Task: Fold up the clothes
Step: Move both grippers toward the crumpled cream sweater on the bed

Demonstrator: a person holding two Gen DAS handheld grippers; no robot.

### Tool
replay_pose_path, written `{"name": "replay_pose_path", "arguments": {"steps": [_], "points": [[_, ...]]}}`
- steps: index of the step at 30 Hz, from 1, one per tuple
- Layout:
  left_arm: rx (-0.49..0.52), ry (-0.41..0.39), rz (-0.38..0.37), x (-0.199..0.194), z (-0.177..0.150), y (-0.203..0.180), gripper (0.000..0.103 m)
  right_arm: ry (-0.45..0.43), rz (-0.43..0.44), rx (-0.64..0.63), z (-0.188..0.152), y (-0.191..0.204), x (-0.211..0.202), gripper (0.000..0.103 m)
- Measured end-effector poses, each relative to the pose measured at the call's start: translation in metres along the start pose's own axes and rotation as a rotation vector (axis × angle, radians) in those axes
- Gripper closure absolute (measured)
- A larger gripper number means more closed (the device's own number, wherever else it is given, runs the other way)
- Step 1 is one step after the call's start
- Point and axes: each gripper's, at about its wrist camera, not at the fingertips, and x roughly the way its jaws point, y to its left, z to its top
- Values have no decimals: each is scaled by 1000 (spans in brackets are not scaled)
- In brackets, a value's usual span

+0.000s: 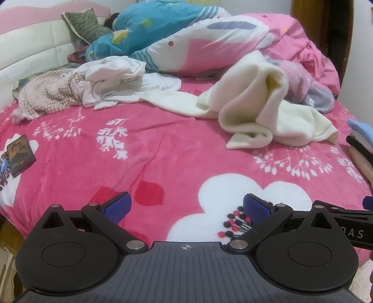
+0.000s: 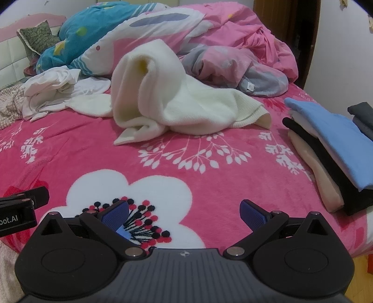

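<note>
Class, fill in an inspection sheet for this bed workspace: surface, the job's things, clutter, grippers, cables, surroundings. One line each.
Surface: pink floral blanket, bare in front of both grippers.
Job's things: cream knit garment crumpled mid-bed; white garment and checked garment bunched to its left; folded stack, blue on top, at the right edge.
Clutter: duvets, green cushion, small dark card at the left.
Grippers: left gripper and right gripper, jaws open, holding nothing.
Cables: nothing seen.
Surroundings: padded headboard, wooden door.
</note>
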Motion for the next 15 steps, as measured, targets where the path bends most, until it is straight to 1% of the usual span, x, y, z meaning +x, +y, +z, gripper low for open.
{"name": "replay_pose_path", "arguments": {"steps": [7,11,15], "points": [[-4,-5,-5,5,-1,2,0,0,6,36,-1,-7,6,0],[-23,5,-24,14,0,5,0,-25,35,40,-4,-13,10,0],[-25,-1,-13,24,-1,5,0,-110,70,32,-9,-20,13,0]]}}
